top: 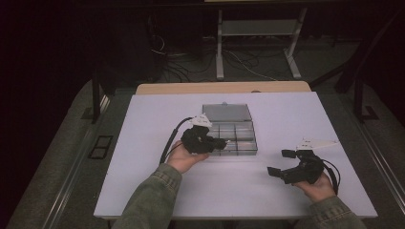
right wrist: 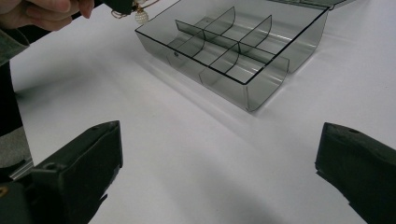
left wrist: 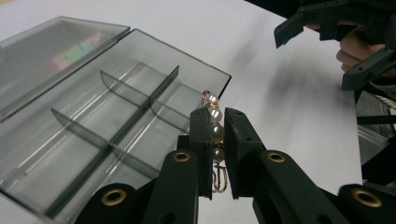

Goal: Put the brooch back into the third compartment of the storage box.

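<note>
Item: pearl ornament (left wrist: 215,133), a short row of white beads on thin gold-coloured wire with loops at the lower end, gripped upright between the closed jaws of the left tool (left wrist: 216,154), just beside the near corner of the box and above the desk (top: 286,119). Item: smoked clear plastic box (top: 234,137), lid (top: 226,112) folded back flat, interior split by thin dividers (left wrist: 112,144) into small compartments, all appearing empty. Item: right tool (top: 281,162), jaws wide apart, holding nothing, well apart from the box on the person's right. Risks, as judged: the grip sits on round, smooth beads, so the ornament may twist or slip out and fall on the desk short of the box; the wire loops below the jaws may snag on a divider or the box wall and bend; release above a divider edge may land it astride two compartments; a nudge from the tool may slide the light, unheld box. Markings: no brand, label or legible writing; a blurred coloured patch shows through the lid, unreadable.
</note>
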A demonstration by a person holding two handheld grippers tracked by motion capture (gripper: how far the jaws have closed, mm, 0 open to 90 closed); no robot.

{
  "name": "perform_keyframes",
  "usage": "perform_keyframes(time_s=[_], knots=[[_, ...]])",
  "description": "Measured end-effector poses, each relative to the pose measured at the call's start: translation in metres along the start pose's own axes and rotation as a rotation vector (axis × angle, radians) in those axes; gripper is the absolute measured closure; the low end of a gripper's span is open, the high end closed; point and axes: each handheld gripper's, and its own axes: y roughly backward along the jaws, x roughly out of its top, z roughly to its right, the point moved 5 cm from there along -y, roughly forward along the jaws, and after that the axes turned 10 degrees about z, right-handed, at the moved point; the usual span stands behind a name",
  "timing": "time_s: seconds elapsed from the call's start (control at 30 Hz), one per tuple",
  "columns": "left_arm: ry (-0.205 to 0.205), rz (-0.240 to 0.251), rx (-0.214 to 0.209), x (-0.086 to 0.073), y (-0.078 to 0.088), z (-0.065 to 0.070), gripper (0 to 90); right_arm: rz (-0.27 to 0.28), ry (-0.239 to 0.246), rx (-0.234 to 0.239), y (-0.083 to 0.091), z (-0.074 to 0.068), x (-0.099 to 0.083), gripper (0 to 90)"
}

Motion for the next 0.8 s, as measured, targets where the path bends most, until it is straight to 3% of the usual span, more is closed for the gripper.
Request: perform_keyframes(time_s=[0.5,0.8], knots=[[-0.001,0.012,-0.014,0.018,-0.02,-0.001,80.9,-0.002,0.002,0.005,0.0,0.0,0.0,0.5],[0.011,0.002,-0.02,0.017,-0.037,-0.006,80.9,-0.007,0.008,0.007,-0.001,-0.001,-0.001,0.5]])
